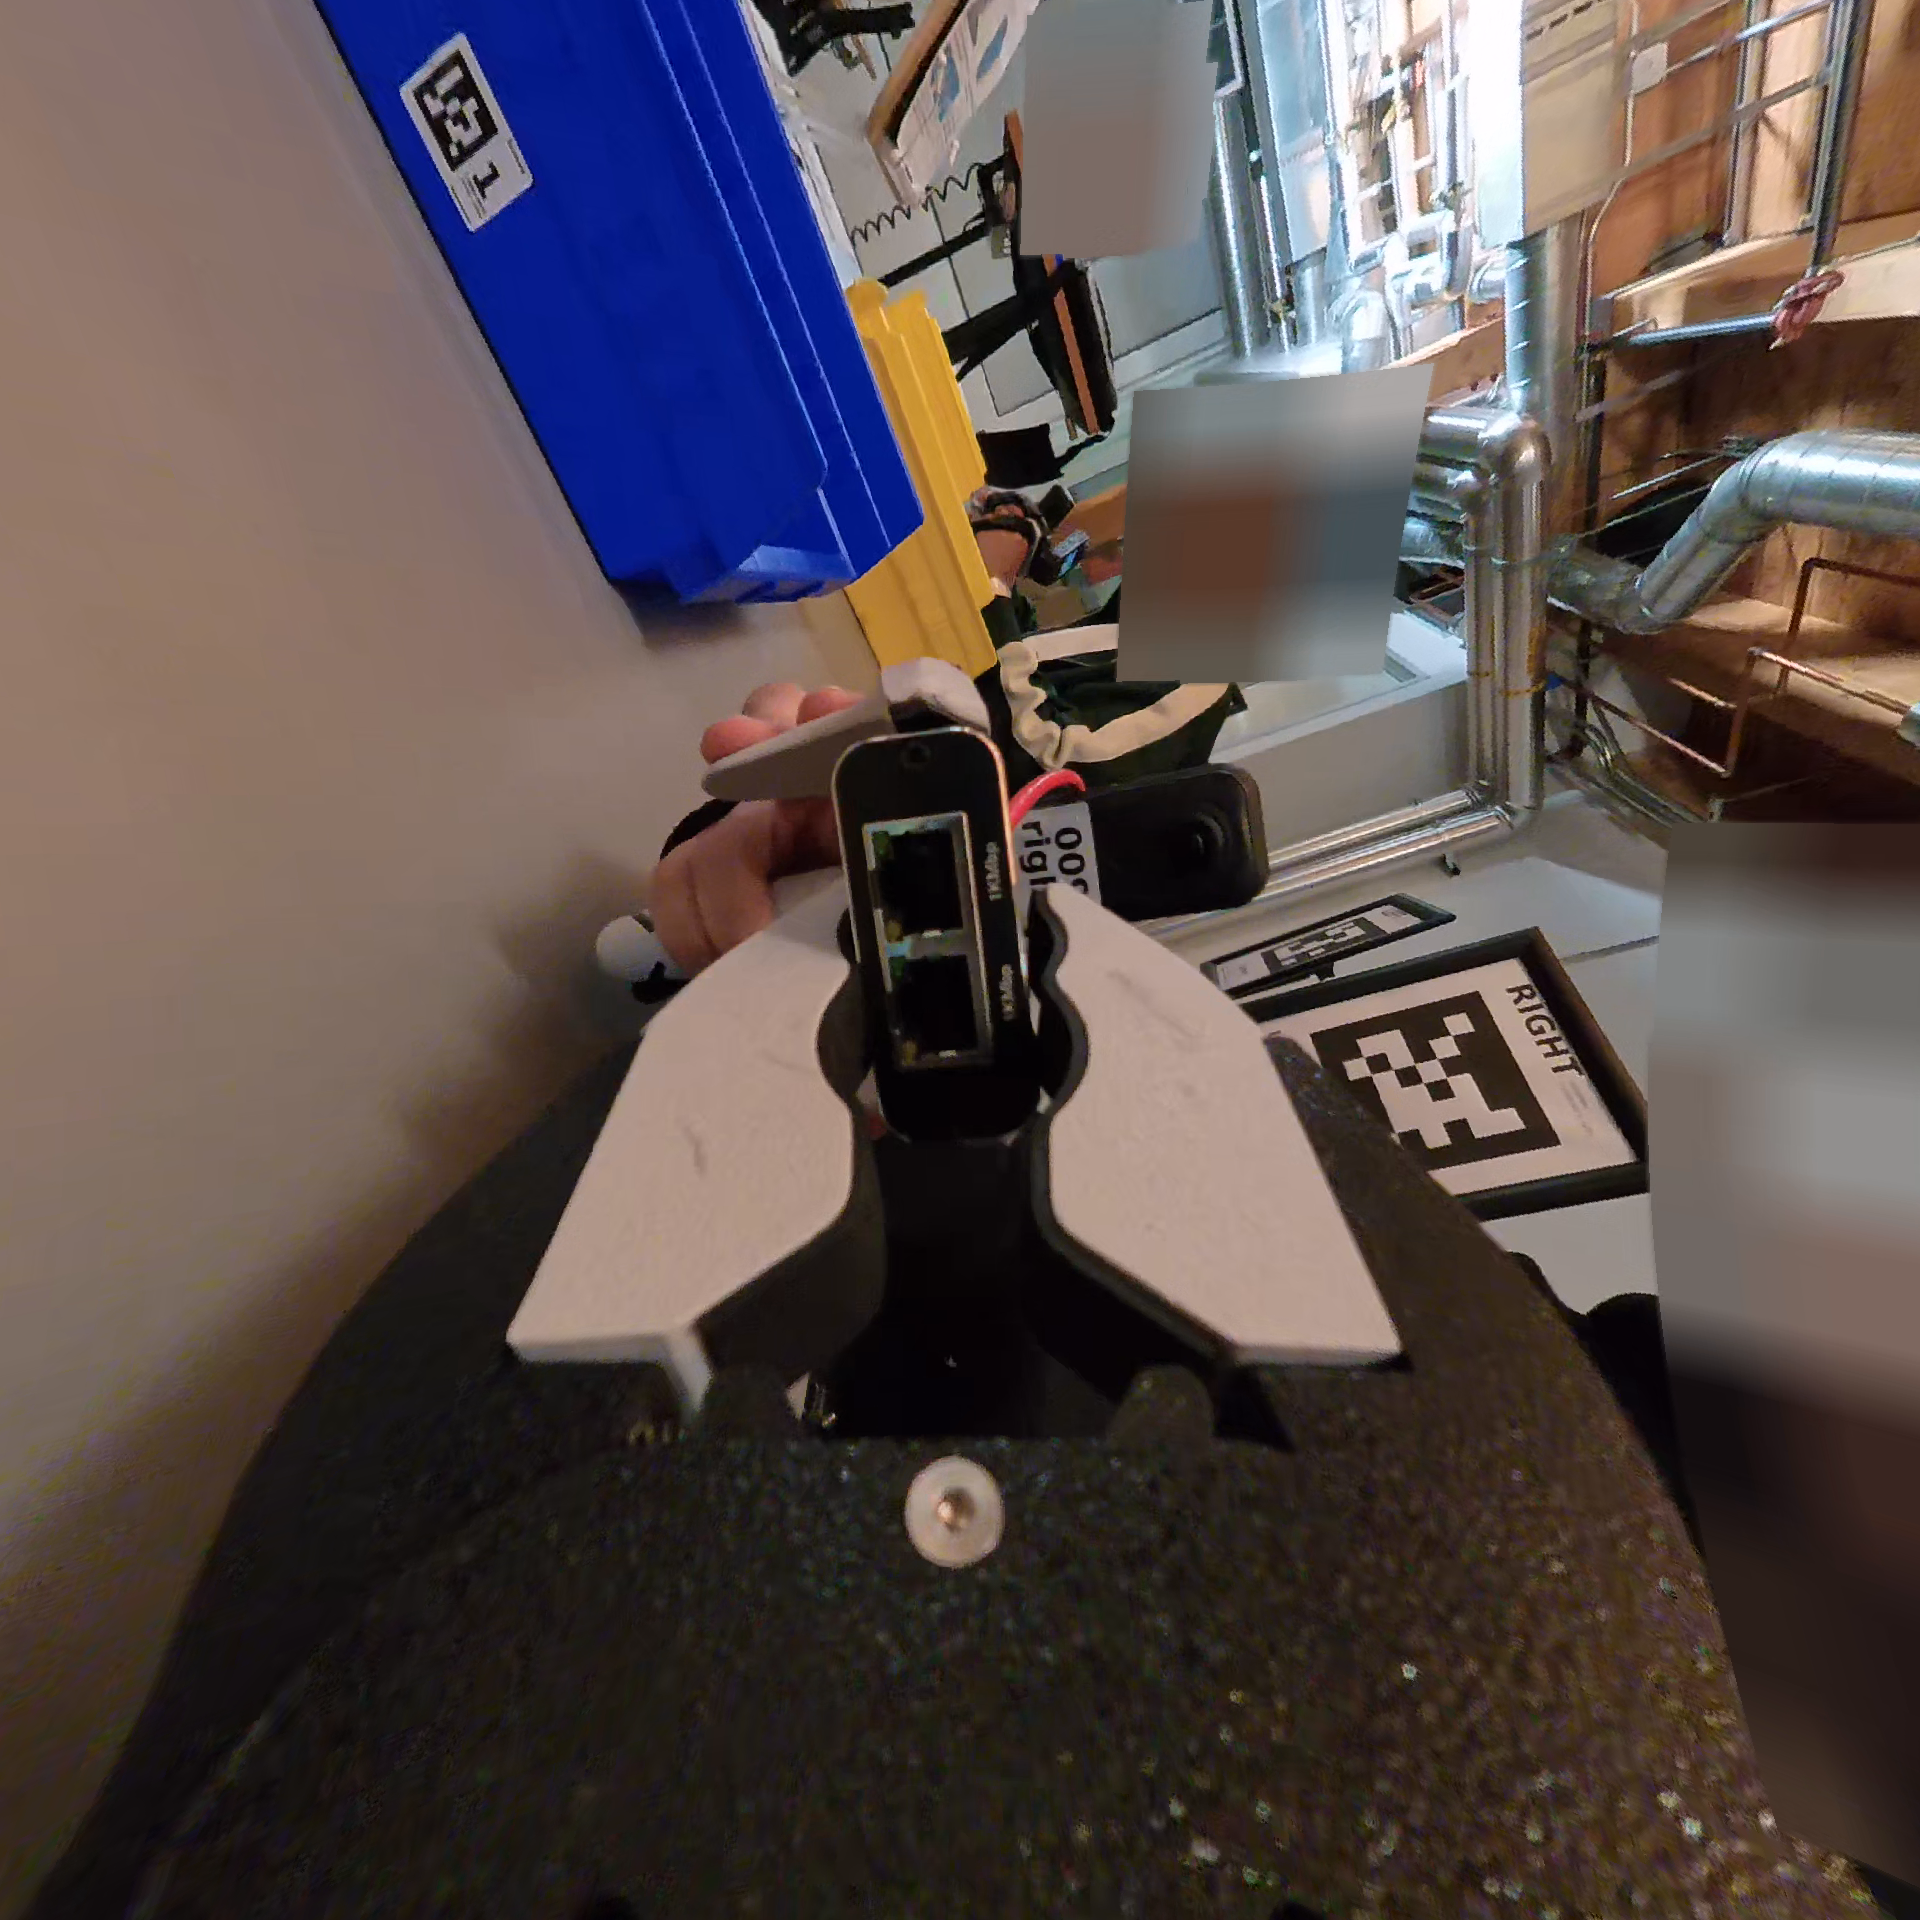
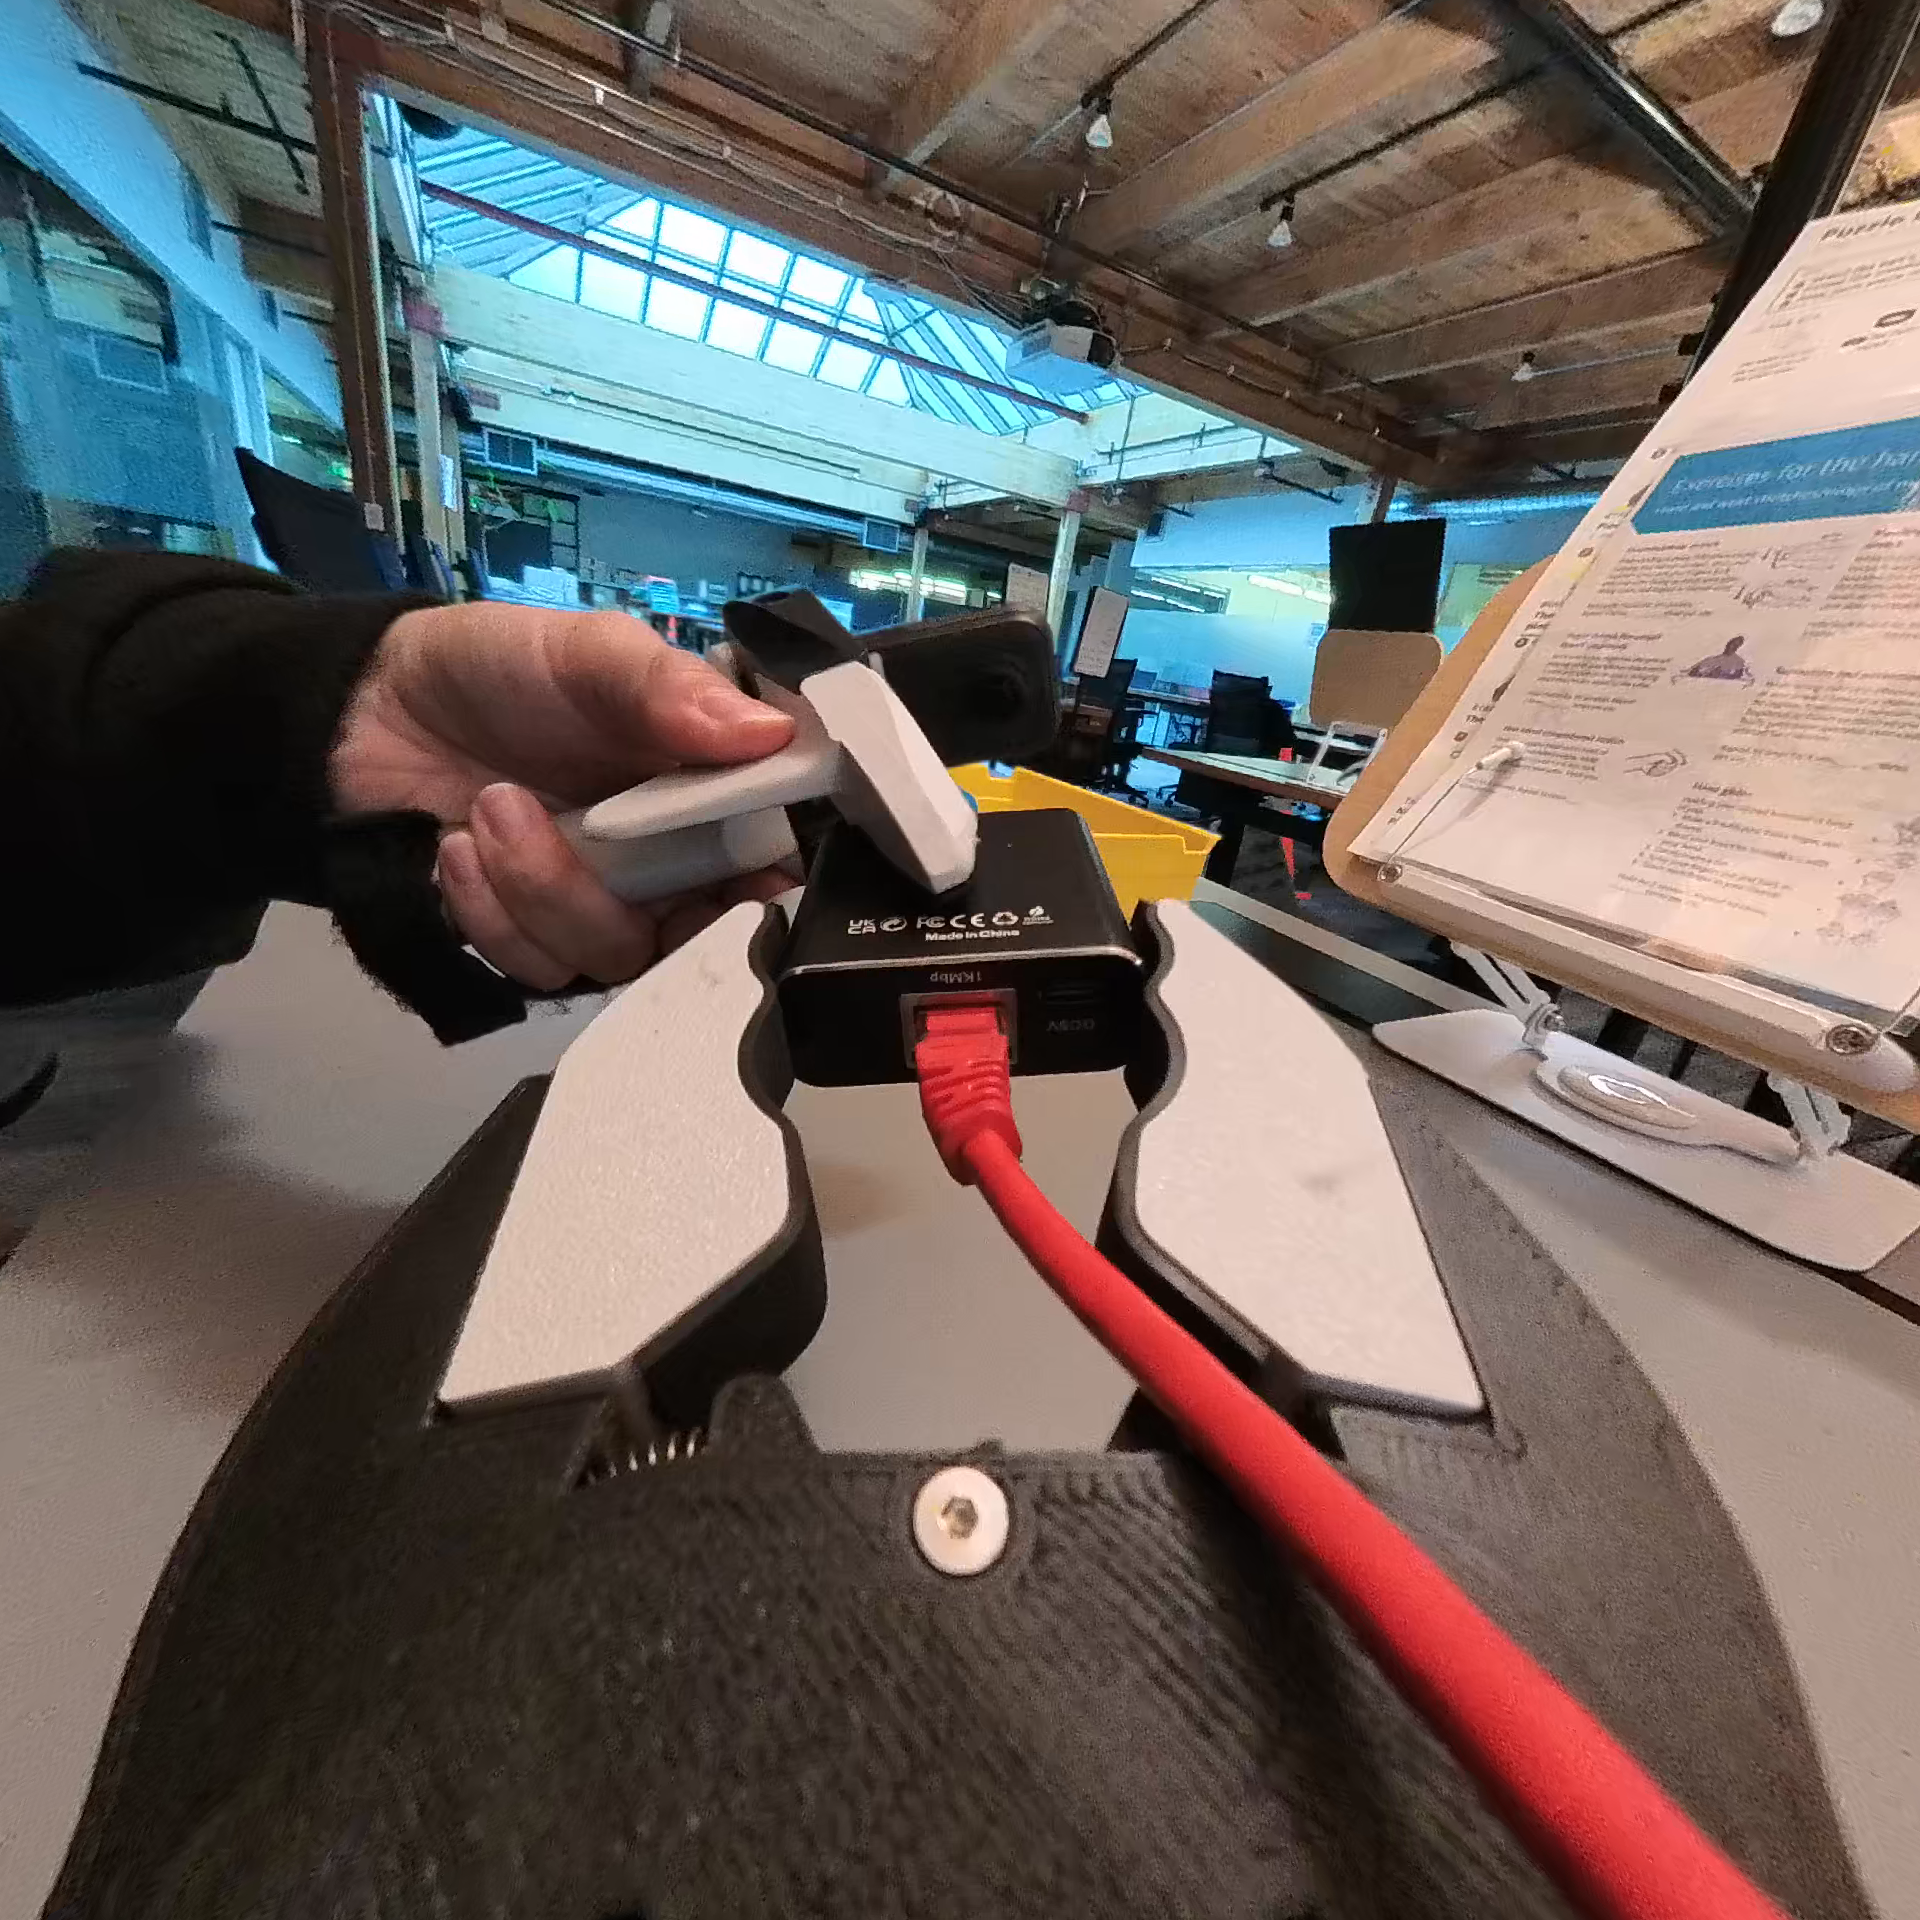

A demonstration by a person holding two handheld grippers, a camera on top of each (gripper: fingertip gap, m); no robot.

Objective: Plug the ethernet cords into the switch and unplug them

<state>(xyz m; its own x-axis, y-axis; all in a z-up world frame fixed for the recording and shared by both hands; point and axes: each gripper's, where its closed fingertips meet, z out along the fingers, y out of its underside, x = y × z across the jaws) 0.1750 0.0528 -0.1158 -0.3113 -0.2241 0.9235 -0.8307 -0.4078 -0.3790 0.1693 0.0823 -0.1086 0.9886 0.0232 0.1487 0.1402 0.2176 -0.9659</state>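
The left gripper (image 1: 951, 1039) pinches the black ethernet switch (image 1: 932, 940) by its flat faces, two empty ports facing its camera. The right gripper (image 2: 961, 997) brackets the switch's (image 2: 961, 935) opposite end; whether it presses cannot be told. The red ethernet cord (image 2: 1195, 1330), plugged in, runs back along the right gripper's axis, so unplugging probably means a straight pull backward.

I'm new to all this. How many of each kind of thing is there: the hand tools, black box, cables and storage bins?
Grippers: 2, the left gripper and the right gripper
Black switch: 1
Red ethernet cord: 1
Plastic bins: 2, the blue bin and the yellow bin
Total: 6
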